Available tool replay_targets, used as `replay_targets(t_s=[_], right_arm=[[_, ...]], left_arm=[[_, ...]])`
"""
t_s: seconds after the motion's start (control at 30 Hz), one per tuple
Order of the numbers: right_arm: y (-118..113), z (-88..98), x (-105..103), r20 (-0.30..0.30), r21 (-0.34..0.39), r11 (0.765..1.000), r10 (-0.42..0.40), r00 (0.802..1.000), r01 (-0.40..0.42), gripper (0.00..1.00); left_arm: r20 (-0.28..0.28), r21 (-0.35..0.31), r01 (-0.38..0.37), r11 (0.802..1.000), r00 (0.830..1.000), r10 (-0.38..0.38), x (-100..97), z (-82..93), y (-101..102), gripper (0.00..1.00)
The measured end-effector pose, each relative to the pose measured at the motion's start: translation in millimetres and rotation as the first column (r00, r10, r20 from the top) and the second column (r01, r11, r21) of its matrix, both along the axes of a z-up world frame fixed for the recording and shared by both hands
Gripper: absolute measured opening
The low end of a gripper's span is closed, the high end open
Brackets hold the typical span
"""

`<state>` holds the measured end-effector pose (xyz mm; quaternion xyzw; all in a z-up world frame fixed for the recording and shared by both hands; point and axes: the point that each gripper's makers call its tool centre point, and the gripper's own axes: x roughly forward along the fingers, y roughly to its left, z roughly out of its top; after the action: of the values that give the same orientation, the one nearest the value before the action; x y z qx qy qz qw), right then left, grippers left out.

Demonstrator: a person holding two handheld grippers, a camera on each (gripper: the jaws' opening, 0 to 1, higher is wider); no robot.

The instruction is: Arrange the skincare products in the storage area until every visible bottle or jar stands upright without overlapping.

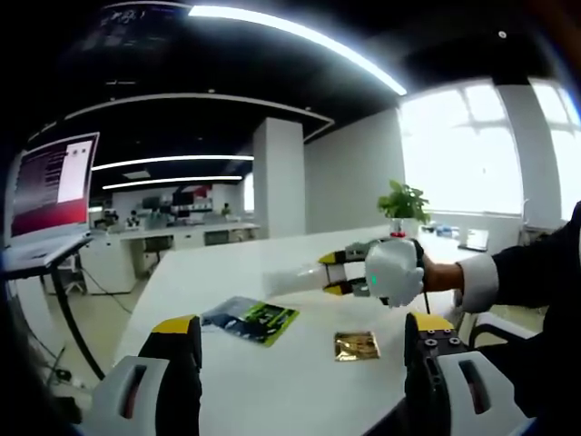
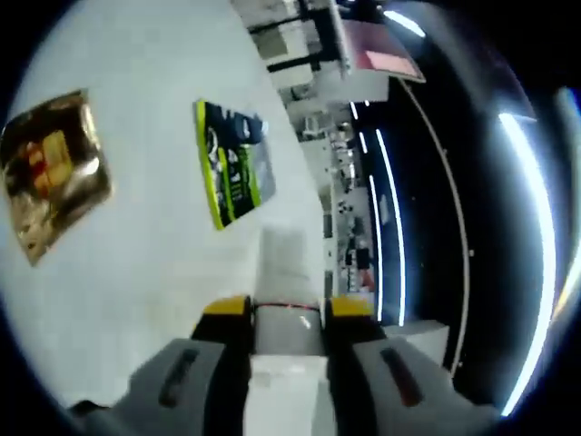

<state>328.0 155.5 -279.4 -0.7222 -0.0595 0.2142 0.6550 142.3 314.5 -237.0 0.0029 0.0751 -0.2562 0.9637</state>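
My right gripper is clamped on a white box-like skincare carton, its jaws pressed to the carton's two sides with the yellow tips level at its lower part; in the left gripper view I see that same gripper held out over the white table with the pale carton sticking out sideways from it, lifted clear of the surface. My left gripper is spread wide and holds nothing, hanging low over the near edge of the table. On the table lie a green and black sachet to the left and a gold foil sachet just right of it, near each other but not touching; both are flat. As I judge it, the step in hand is to stand this carton up, so I should turn my right wrist until the carton's long axis is vertical, lower it onto bare table well apart from both sachets, and release only once its base sits flat. A carton this tall will tip easily if I let go while it leans, so the empty left gripper can steady it.
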Motion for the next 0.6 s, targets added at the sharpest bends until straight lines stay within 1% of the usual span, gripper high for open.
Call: replay_targets(t_s=[0.03,0.13,0.23,0.3,0.37,0.43,0.5,0.6], right_arm=[[0.1,2.6,-1.7,0.023,-0.018,1.0,0.009,1.0,-0.008,0.28],[-1.8,6.6,-4.5,0.027,-0.012,1.0,0.006,1.0,-0.006,0.28],[-1.0,13.9,-8.4,0.071,-0.043,0.999,0.024,0.997,-0.021,0.28],[-1.2,19.3,-12.1,0.082,-0.042,0.999,0.036,0.996,-0.032,0.28],[0.2,26.4,-17.8,0.113,-0.051,0.997,0.056,0.992,-0.051,0.28],[1.7,32.1,-22.9,0.129,-0.052,0.997,0.071,0.989,-0.065,0.28],[3.0,39.5,-29.0,0.137,-0.042,0.996,0.085,0.987,-0.08,0.28],[5.7,51.2,-38.9,0.168,-0.038,0.994,0.109,0.98,-0.104,0.28]], left_arm=[[0.0,0.0,0.0,1.0,1.0,0.0,0.0,0.0,0.0,0.95],[0.0,0.0,0.001,1.0,1.0,-0.001,0.1,-0.3,-0.7,0.95],[-0.003,0.001,0.004,1.0,1.0,-0.004,0.4,-1.3,-2.0,0.95],[-0.005,-0.002,0.009,1.0,1.0,-0.009,0.6,-1.7,-3.0,0.95],[-0.008,-0.01,0.015,1.0,1.0,-0.015,0.7,-2.0,-4.3,0.94],[-0.013,-0.023,0.024,0.999,1.0,-0.024,0.8,-3.0,-6.3,0.94],[-0.018,-0.025,0.028,0.999,0.999,-0.028,1.4,-4.9,-8.2,0.94],[-0.02,-0.027,0.037,0.999,0.999,-0.038,1.2,-5.7,-10.8,0.94]])
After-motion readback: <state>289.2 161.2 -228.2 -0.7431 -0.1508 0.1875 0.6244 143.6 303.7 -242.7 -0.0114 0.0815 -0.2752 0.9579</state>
